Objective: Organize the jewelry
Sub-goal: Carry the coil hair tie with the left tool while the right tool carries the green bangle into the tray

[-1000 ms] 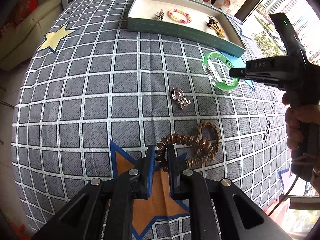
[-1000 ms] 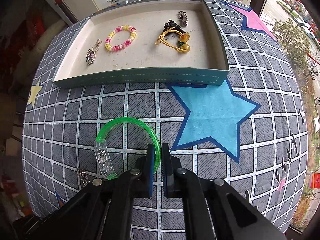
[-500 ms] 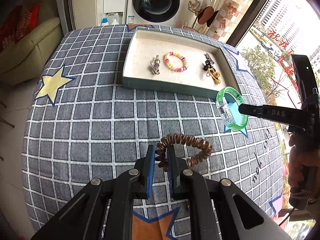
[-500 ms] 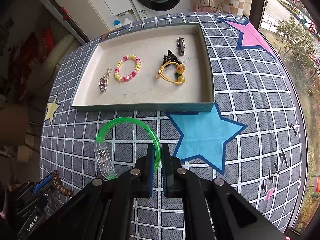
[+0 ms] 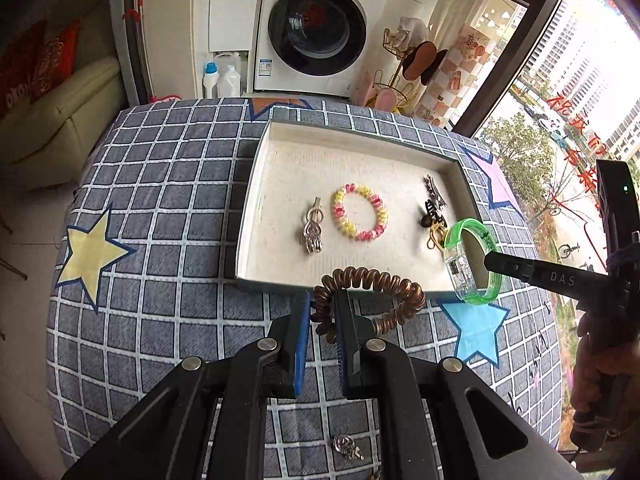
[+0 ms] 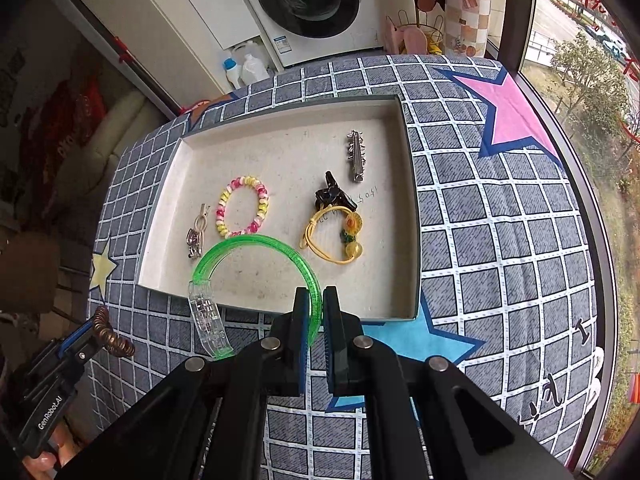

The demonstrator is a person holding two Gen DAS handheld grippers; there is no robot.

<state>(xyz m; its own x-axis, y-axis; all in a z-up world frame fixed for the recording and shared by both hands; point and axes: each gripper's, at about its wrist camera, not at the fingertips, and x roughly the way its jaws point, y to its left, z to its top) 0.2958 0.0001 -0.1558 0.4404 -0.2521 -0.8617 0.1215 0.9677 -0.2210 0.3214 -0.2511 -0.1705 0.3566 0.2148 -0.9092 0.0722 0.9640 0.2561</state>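
My left gripper is shut on a brown coil hair tie and holds it in the air just short of the near rim of the shallow tray. My right gripper is shut on a green plastic bangle, which hangs over the tray's near edge; it also shows in the left wrist view. The tray holds a pink-yellow bead bracelet, a silver clip, a yellow flower hair tie, a black clip and a metal barrette.
A small silver piece lies on the checked cloth near me. A washing machine and a shoe rack stand behind the table. A sofa is at the left and a window at the right.
Both grippers have risen and moved toward the tray with their pieces. The coil tie has left the cloth, and the bangle now hangs over the tray's near edge.
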